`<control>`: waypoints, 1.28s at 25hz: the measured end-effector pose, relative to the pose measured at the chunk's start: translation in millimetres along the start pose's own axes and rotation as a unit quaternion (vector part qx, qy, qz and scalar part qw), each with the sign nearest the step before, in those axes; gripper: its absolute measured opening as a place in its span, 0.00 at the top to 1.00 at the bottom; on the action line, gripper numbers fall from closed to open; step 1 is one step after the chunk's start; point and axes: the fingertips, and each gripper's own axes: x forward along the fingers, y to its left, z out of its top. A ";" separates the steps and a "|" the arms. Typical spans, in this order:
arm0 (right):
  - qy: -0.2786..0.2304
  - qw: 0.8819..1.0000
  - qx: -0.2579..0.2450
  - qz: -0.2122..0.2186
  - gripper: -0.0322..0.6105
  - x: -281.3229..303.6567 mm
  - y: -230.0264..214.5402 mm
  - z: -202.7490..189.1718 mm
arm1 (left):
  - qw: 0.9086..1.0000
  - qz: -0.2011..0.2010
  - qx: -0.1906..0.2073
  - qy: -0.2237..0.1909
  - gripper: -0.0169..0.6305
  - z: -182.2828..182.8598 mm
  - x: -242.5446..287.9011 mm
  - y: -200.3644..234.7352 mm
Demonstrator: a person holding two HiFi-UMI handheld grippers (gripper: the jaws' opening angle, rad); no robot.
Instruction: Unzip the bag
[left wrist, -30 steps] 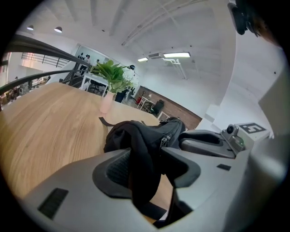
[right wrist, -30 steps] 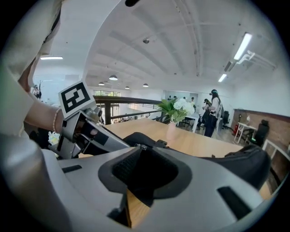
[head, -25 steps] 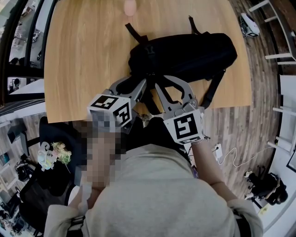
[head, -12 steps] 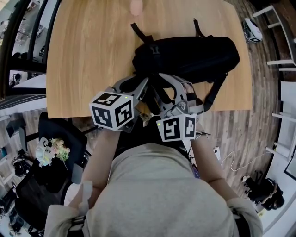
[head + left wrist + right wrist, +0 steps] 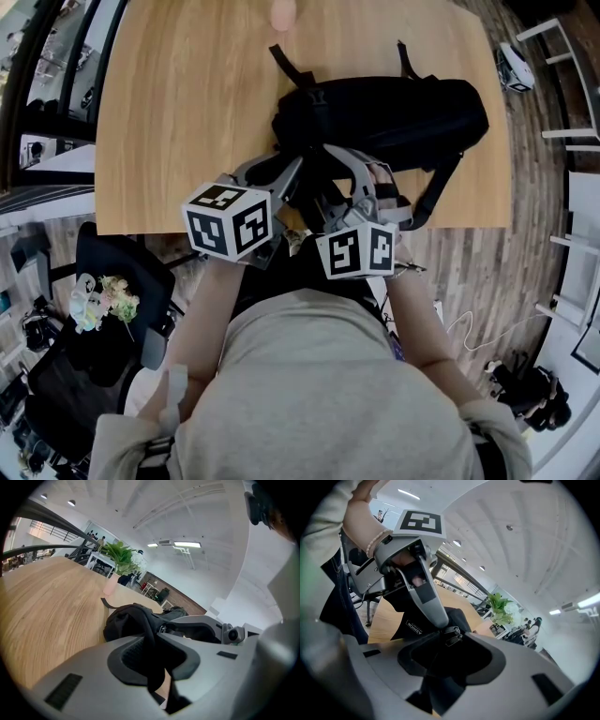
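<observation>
Bag (image 5: 394, 108) on table (image 5: 178, 112), zip seemingly still shut. Left hand-held gripper (image 5: 157, 631) closing on strap (image 5: 150, 656); right hand-held gripper (image 5: 457, 644) opening wide, pull (image 5: 452, 634) loose between jaws.

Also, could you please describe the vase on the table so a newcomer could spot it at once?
Start at the wooden table, where the black backpack lies toward the near edge. Beyond the backpack, at the far edge, stands a small pale pink vase holding green leaves. It is the only light, upright thing on that tabletop.
</observation>
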 end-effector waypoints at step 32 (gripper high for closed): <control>-0.015 0.995 0.097 -0.003 0.92 -13.4 -18.0 -1.4 | 1.000 -0.025 0.001 0.008 0.88 0.0 0.0 -2.0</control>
